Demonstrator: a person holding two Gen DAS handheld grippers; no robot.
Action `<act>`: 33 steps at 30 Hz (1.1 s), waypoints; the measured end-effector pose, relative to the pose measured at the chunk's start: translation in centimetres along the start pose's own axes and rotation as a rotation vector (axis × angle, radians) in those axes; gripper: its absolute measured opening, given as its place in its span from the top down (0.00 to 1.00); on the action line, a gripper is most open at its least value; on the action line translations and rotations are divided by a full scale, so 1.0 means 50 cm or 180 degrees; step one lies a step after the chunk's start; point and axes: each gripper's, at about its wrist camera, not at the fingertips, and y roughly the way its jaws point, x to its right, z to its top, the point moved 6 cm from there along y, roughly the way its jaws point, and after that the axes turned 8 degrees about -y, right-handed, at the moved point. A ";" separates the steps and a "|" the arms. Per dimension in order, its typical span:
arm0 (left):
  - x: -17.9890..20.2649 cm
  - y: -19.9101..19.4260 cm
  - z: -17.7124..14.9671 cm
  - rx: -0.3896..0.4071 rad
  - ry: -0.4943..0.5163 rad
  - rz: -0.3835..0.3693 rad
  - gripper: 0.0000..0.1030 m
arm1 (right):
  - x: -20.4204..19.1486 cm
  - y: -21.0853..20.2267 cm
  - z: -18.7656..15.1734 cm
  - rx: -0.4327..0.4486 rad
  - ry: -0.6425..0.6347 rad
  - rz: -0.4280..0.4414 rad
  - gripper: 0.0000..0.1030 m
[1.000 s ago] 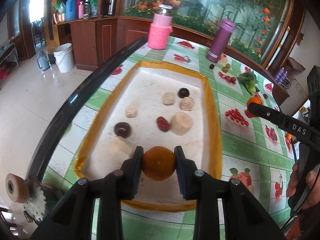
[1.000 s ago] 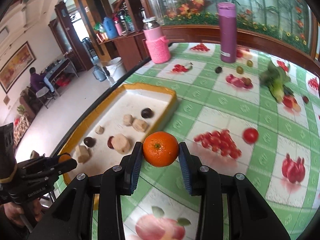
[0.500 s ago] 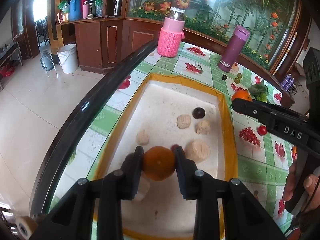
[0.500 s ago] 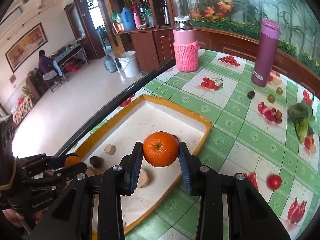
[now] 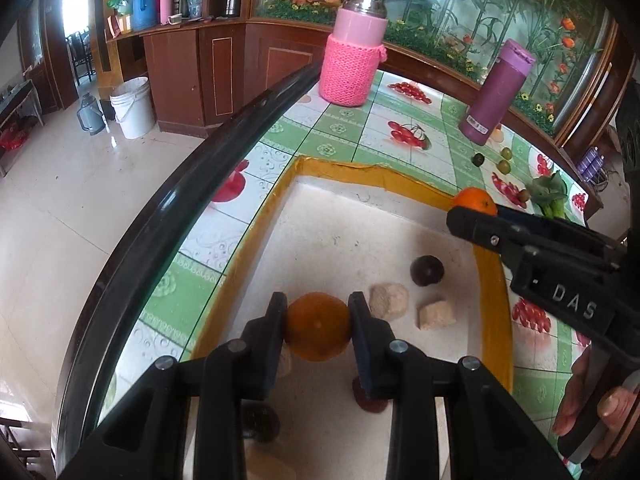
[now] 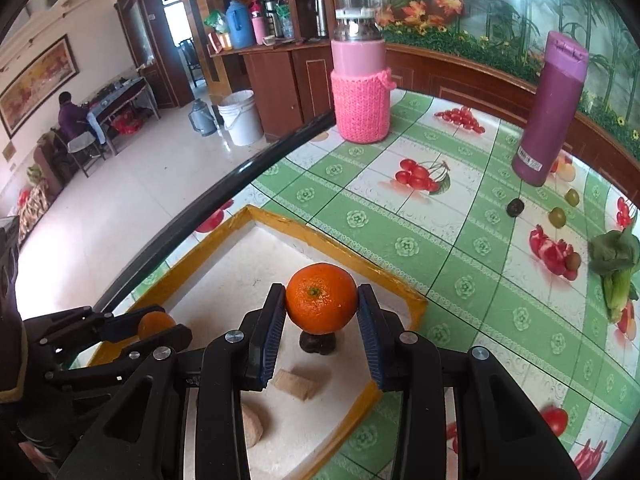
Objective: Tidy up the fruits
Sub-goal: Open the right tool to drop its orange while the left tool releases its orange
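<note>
My left gripper [image 5: 318,326] is shut on an orange [image 5: 318,330] and holds it above the white tray with a yellow rim [image 5: 256,236]. My right gripper [image 6: 321,314] is shut on a second orange [image 6: 321,304] and holds it above the tray's far right part [image 6: 404,300]. The right gripper's orange also shows in the left wrist view [image 5: 474,201], and the left gripper's orange shows in the right wrist view [image 6: 155,323]. In the tray lie a dark round fruit [image 5: 427,271], beige chunks [image 5: 389,301] and a dark red fruit [image 5: 370,400].
A pink knit-covered jar [image 6: 360,92] and a purple bottle [image 6: 550,108] stand at the back of the fruit-print tablecloth. Small green and dark fruits [image 6: 557,217], a leafy vegetable [image 6: 616,264] and a tomato [image 6: 556,420] lie to the right. The table's black edge [image 5: 180,200] runs on the left.
Both grippers have moved forward over the tray towards its far end, each still holding its orange. The tray's contents now lie beneath and beside the fingers.
</note>
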 end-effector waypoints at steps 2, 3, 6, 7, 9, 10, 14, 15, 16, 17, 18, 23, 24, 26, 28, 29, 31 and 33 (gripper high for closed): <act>-0.003 0.010 0.005 -0.0023 -0.0006 0.0028 0.67 | -0.001 0.020 -0.001 -0.0048 -0.0002 0.0011 0.66; -0.005 0.015 0.007 -0.0034 -0.0010 0.0035 0.67 | -0.001 0.028 -0.003 -0.0069 -0.0007 0.0007 0.66; -0.009 0.026 0.012 -0.0056 -0.0001 0.0060 0.67 | -0.005 0.052 -0.006 -0.0133 -0.0045 -0.0010 0.66; -0.010 0.030 0.013 -0.0066 0.0006 0.0069 0.67 | -0.006 0.058 -0.006 -0.0152 -0.0056 -0.0016 0.66; -0.013 0.039 0.015 -0.0091 0.0006 0.0075 0.67 | -0.007 0.072 -0.010 -0.0192 -0.0085 -0.0017 0.66; -0.014 0.043 0.015 -0.0105 0.0004 0.0073 0.67 | -0.008 0.076 -0.011 -0.0208 -0.0100 -0.0022 0.66; -0.017 0.055 0.017 -0.0139 0.0030 0.0098 0.67 | -0.009 0.089 -0.015 -0.0250 -0.0155 -0.0032 0.66; -0.018 0.056 0.017 -0.0137 0.0042 0.0104 0.67 | -0.009 0.092 -0.016 -0.0261 -0.0170 -0.0035 0.66; -0.018 0.057 0.017 -0.0138 0.0055 0.0111 0.67 | -0.009 0.094 -0.017 -0.0271 -0.0187 -0.0038 0.66; -0.017 0.058 0.017 -0.0139 0.0070 0.0119 0.67 | -0.009 0.096 -0.019 -0.0287 -0.0201 -0.0041 0.66; -0.016 0.061 0.019 -0.0140 0.0085 0.0130 0.67 | -0.009 0.099 -0.020 -0.0306 -0.0210 -0.0041 0.66; -0.011 0.066 0.018 -0.0122 0.0196 0.0218 0.67 | -0.003 0.107 -0.027 -0.0353 -0.0222 -0.0059 0.66; -0.011 0.067 0.017 -0.0113 0.0230 0.0257 0.66 | -0.002 0.109 -0.028 -0.0361 -0.0228 -0.0060 0.66; -0.007 0.070 0.016 -0.0109 0.0291 0.0306 0.66 | -0.001 0.108 -0.029 -0.0357 -0.0243 -0.0061 0.66; -0.006 0.073 0.015 -0.0120 0.0328 0.0357 0.66 | -0.003 0.107 -0.030 -0.0357 -0.0260 -0.0079 0.66; -0.005 0.074 0.015 -0.0118 0.0335 0.0367 0.66 | -0.002 0.107 -0.029 -0.0353 -0.0261 -0.0088 0.66; -0.004 0.073 0.015 -0.0127 0.0335 0.0351 0.64 | 0.002 0.103 -0.030 -0.0340 -0.0233 -0.0098 0.61; -0.001 0.072 0.013 -0.0136 0.0351 0.0352 0.59 | 0.007 0.098 -0.030 -0.0322 -0.0204 -0.0107 0.59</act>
